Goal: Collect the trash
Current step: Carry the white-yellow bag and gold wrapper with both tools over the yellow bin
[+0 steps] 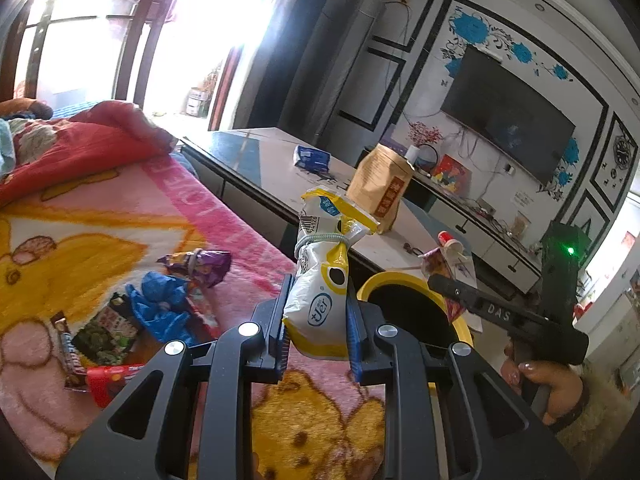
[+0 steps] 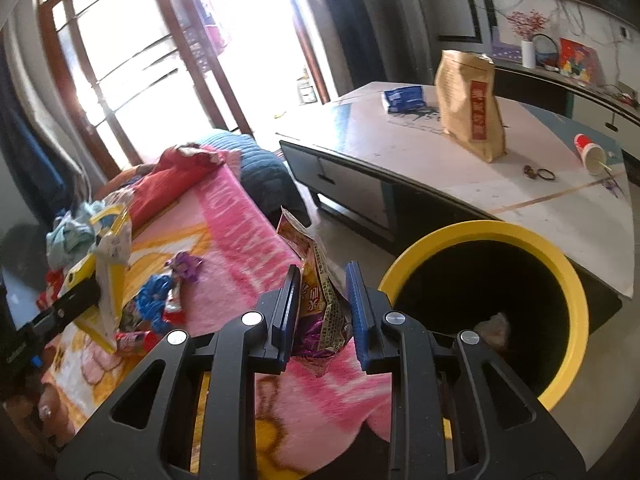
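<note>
Left wrist view. Left gripper [image 1: 318,330]: fingers pinching the lower part of a white-and-yellow snack pouch [image 1: 320,280], which is tied at the neck with a band and stands upright above the pink cartoon blanket [image 1: 120,208], just left of the yellow-rimmed bin [image 1: 400,280]. Not yet over the opening. Right gripper [image 1: 452,292]: seen side-on at the bin's far rim, a crumpled wrapper in its tips. Left of the bin, on the blanket: purple wrapper [image 1: 204,266], blue wrapper [image 1: 160,308], green packet [image 1: 108,332], red packet [image 1: 116,376]; all uncollected.

Right wrist view. Right gripper [image 2: 324,312]: fingers clamped on an orange-and-purple printed wrapper [image 2: 320,300], just left of the bin [image 2: 576,292], not over it. Inside the bin: one pale crumpled item [image 2: 494,328], so some trash appears to be collected. On the coffee table [image 2: 400,148] behind the bin: paper cup [image 2: 590,154], brown paper bag [image 2: 470,108], blue pack [image 2: 404,98].

Status, judged: early to middle; two pieces in transit, several left.
</note>
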Demonstrator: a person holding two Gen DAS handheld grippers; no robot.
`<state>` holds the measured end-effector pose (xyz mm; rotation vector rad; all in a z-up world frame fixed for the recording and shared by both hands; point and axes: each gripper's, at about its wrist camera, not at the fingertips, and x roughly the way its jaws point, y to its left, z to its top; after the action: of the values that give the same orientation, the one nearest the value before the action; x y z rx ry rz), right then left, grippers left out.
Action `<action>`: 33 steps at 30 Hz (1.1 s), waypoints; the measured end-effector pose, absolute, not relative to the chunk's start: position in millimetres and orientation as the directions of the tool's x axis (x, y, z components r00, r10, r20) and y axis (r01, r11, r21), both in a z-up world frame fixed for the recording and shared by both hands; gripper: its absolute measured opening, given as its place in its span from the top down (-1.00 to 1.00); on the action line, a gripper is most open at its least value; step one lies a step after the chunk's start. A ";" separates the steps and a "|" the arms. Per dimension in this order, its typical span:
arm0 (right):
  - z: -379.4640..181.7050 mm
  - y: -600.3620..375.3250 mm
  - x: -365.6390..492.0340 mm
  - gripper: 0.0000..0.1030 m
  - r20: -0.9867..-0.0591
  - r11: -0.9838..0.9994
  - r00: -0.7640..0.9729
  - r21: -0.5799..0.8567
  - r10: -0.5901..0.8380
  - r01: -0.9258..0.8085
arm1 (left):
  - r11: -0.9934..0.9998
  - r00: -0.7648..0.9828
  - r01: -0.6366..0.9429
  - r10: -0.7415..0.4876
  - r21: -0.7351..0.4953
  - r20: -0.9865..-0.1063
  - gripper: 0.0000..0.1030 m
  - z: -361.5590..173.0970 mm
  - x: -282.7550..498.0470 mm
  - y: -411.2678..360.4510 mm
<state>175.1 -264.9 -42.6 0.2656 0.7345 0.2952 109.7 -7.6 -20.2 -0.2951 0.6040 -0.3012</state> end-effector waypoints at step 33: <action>-52.4 -368.0 189.3 0.65 -0.647 0.929 0.744 0.356 0.168 0.099 | 0.864 0.677 0.392 -0.504 -0.316 -0.536 0.58 -38.7 132.0 -114.5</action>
<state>189.3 -368.0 -52.4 0.3854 0.7355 0.0390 132.0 -114.5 -38.7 -0.1805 0.6547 -0.5065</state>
